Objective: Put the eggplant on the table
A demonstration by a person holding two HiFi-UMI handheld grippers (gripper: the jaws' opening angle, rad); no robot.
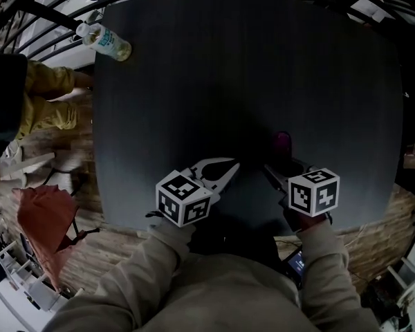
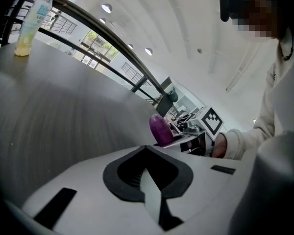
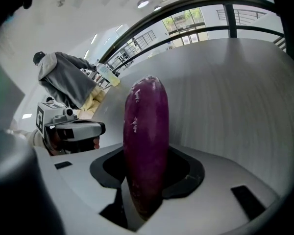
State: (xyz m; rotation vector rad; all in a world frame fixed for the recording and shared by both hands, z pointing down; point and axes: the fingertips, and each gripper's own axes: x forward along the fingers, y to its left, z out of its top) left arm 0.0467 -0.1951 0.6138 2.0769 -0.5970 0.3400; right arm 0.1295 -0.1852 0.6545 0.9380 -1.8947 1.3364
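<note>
The eggplant (image 3: 146,146) is clamped between the jaws of the right gripper (image 1: 285,166), held by one end so that most of its length stands out past the jaw tips. In the head view it is seen at the lower middle of the frame, slightly right of centre, over the near part of the dark worktop (image 1: 263,61); whether its far end already touches the surface cannot be told. The jaws of the left gripper (image 1: 229,168) are brought together with nothing between them, and that gripper is held just beside the right one, to its left in the head view. The eggplant's purple skin is seen to be smooth and shiny, so it is judged slippery. It is probably firm yet easily bruised, and fairly light. Since it is long, a hold at one end is likely to let it swing or slide. A hold nearer the thick middle would be judged steadier, and a gentle lowering is called for before the jaws are parted. One container is seen: a capped plastic bottle (image 1: 107,42) at the upper left of the head view, near the far edge of the worktop and well apart from both grippers. A pale yellow liquid is seen in its lower part.
</note>
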